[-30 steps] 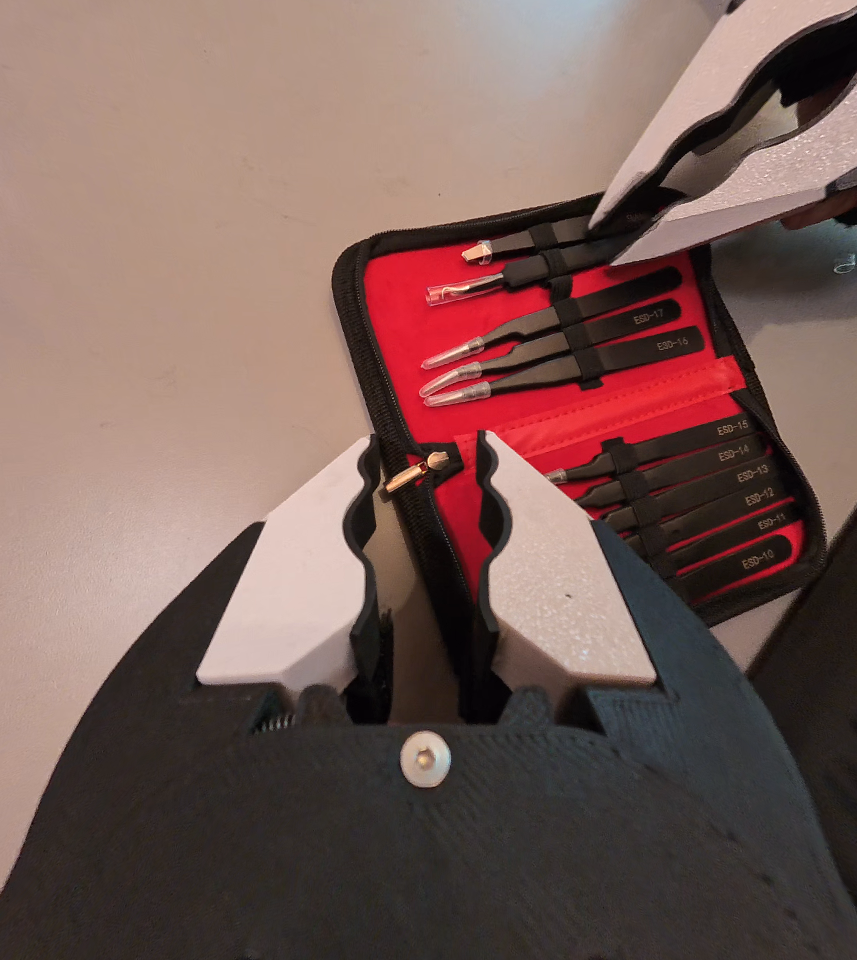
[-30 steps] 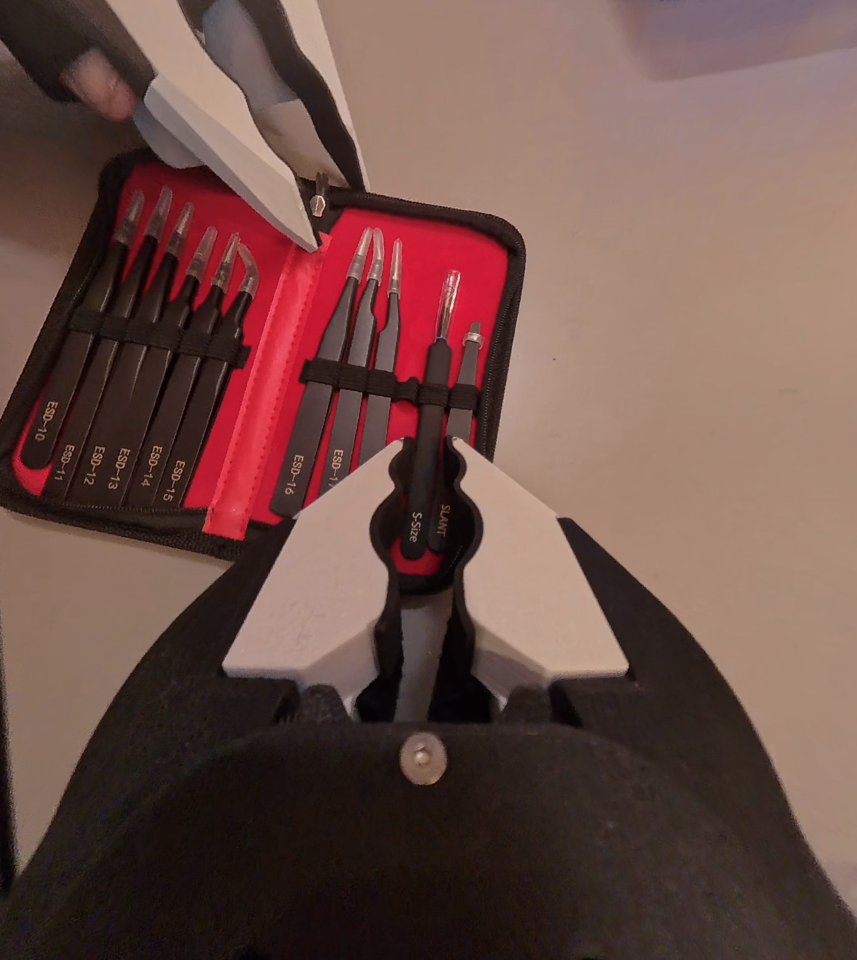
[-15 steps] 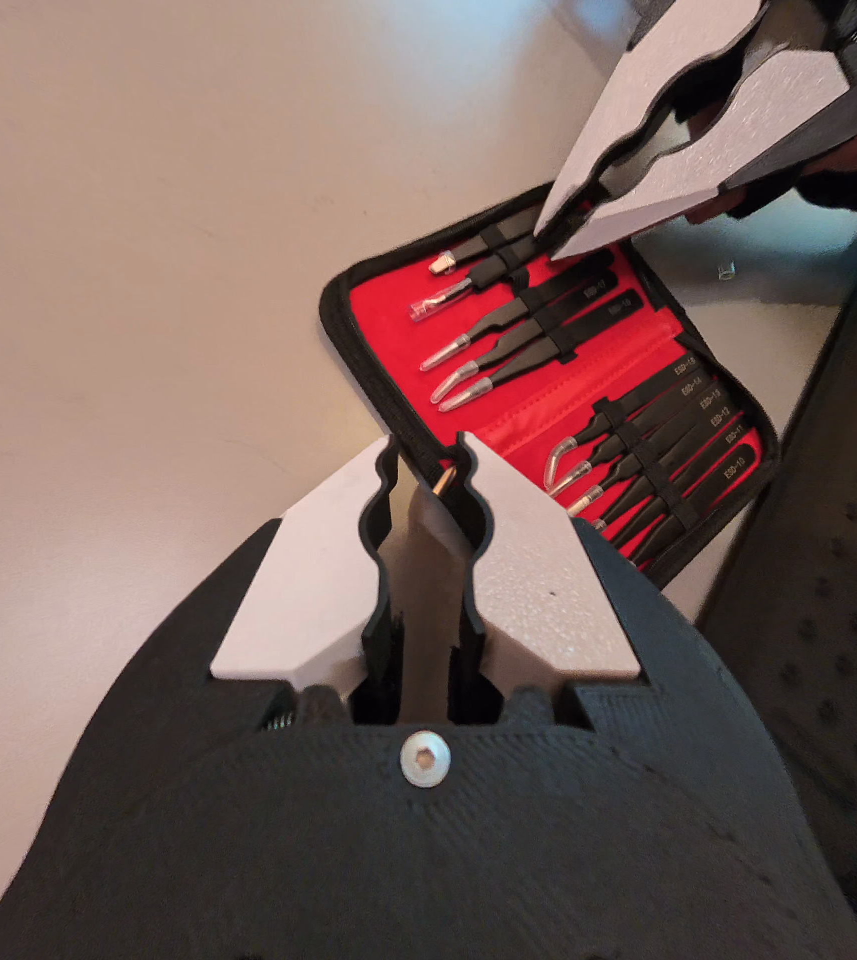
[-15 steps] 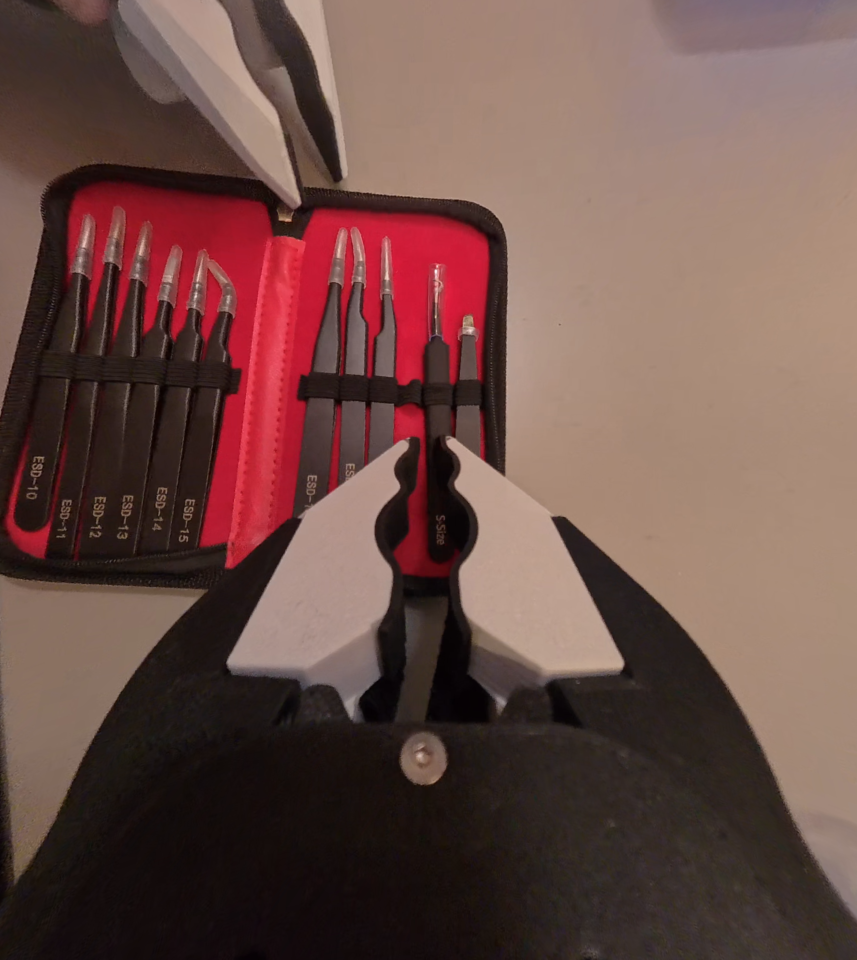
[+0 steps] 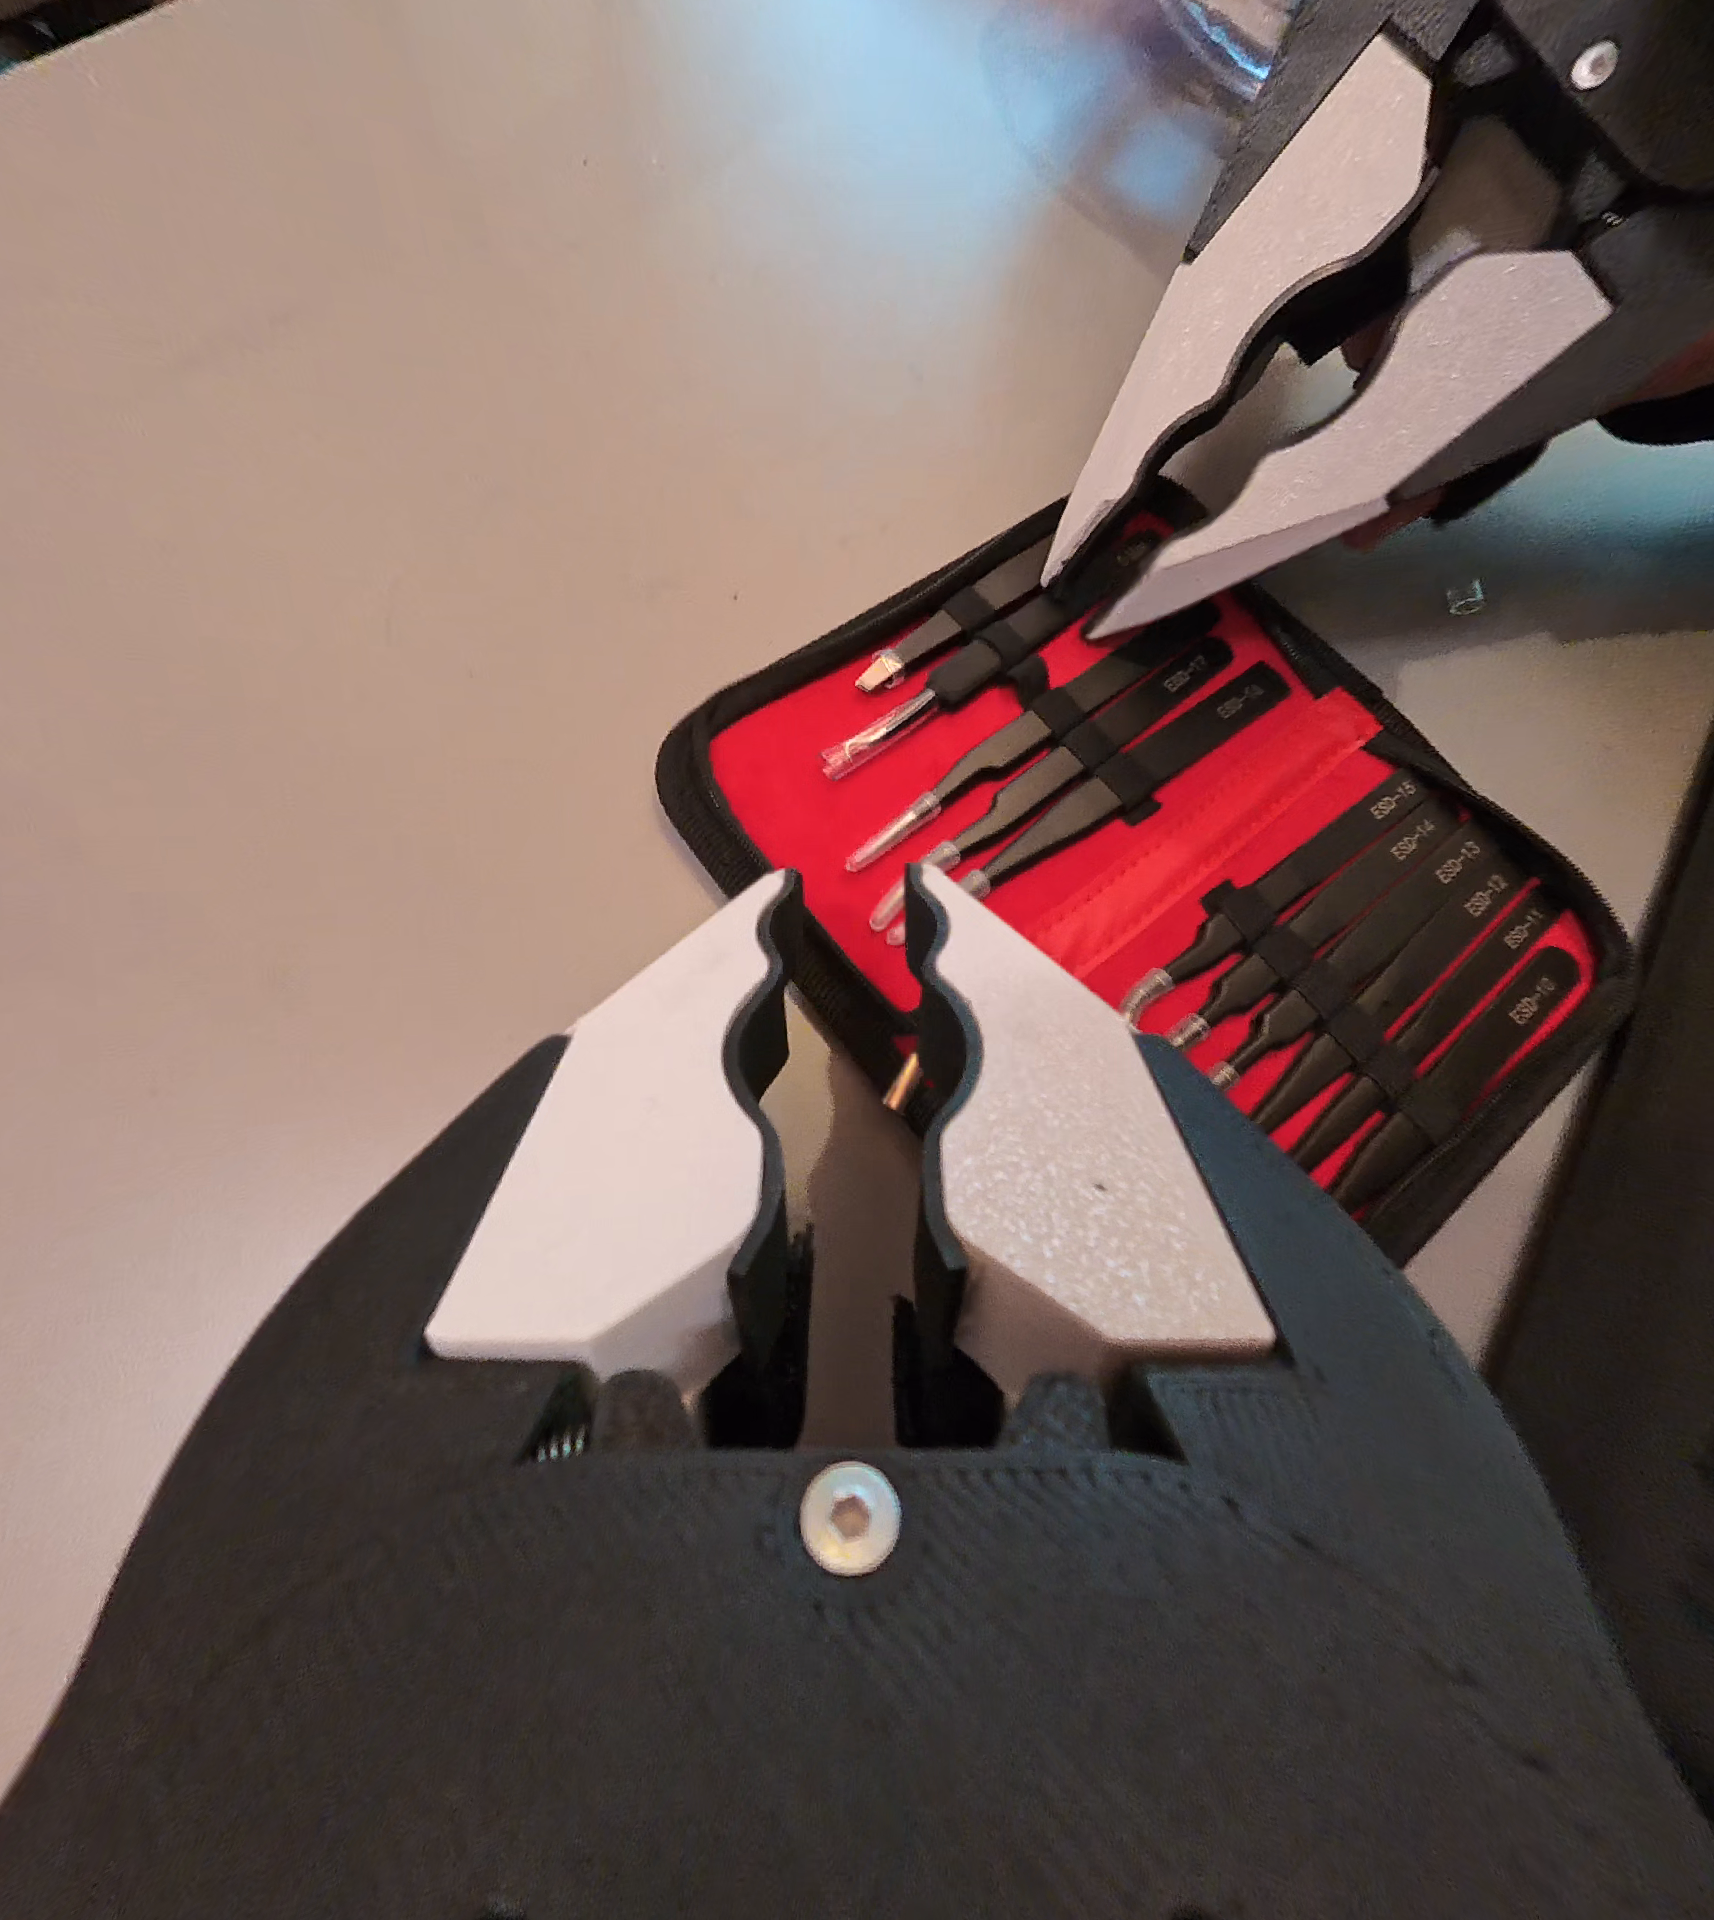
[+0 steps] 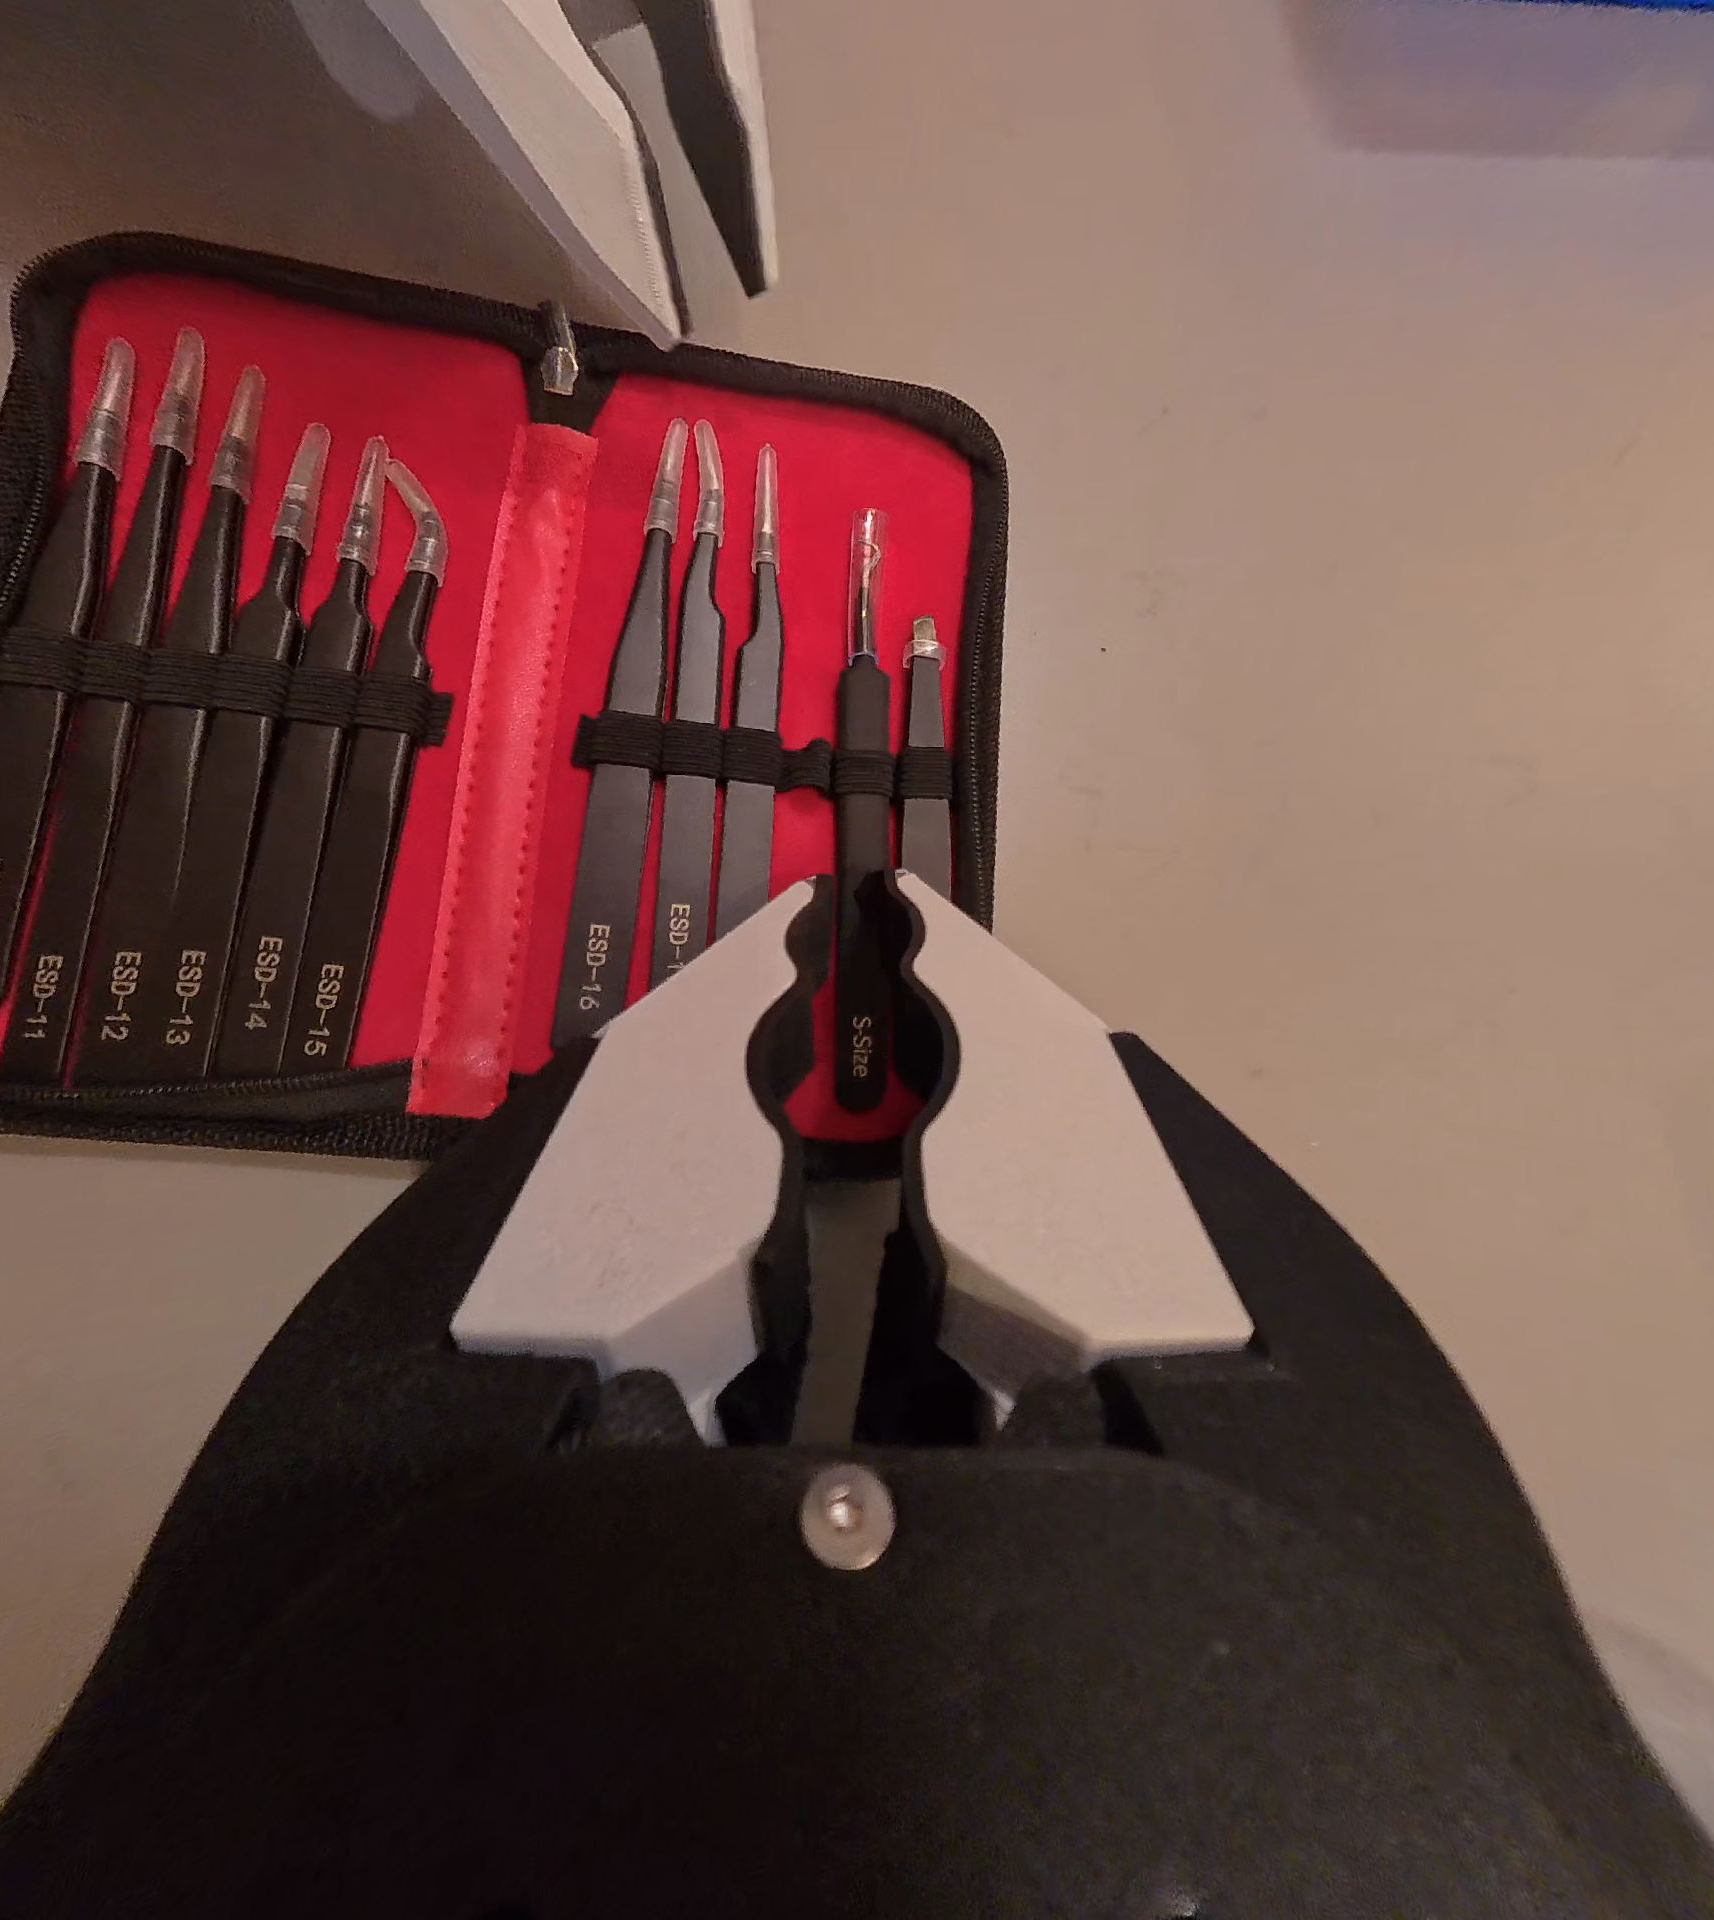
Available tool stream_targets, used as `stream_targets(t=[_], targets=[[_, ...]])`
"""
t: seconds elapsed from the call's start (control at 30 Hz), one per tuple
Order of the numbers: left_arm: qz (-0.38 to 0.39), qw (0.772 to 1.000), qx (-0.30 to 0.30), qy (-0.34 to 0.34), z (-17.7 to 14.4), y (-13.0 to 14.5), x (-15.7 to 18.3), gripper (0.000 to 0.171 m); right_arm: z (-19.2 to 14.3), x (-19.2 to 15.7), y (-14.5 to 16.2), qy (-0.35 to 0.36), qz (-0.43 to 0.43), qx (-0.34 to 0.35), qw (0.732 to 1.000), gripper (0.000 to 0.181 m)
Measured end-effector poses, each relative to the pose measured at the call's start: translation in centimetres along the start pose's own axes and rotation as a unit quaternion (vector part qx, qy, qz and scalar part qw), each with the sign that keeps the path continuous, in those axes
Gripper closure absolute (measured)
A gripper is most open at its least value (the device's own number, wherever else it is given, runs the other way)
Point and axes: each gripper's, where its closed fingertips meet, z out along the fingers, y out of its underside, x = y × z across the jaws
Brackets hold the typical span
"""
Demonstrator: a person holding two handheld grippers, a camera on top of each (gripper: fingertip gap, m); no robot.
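Two jaws of the left gripper (image 5: 848,883) stand slightly spread over the near zipper edge of the open red case (image 5: 1237,769) on the desk (image 5: 313,520). In the right wrist view, the right gripper (image 6: 858,883) has narrowly parted jaws flanking a slim black tool (image 6: 858,831), whose long axis runs straight ahead; contact is unclear.

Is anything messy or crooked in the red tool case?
Nothing much. The open case lies flat and the black tweezers sit strapped in tidy rows. One tweezer has a bent tip, unlike its straight neighbours; that seems its shape, not damage. A tiny clear bit lies loose on the table beside the case.
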Motion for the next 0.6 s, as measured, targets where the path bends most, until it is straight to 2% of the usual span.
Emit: stream_targets(t=[0.2, 0.3, 0.6], targets=[[0.036, 0.999, -0.032, 0.002, 1.7, 0.4, 0.4, 0.158, -0.2, -0.3, 0.0, -0.009, -0.012, 0.004, 1.0, 0.17], [0.048, 0.998, -0.037, -0.001, 2.3, 0.1, 0.5, 0.157, -0.1, -1.1, 0.2, -0.021, -0.023, -0.001, 1.0, 0.181], [0.08, 0.995, -0.055, 0.0, 3.6, -0.8, -0.2, 0.157, -0.5, -0.9, 0.4, -0.028, 0.0, 0.008, 1.0, 0.181]])
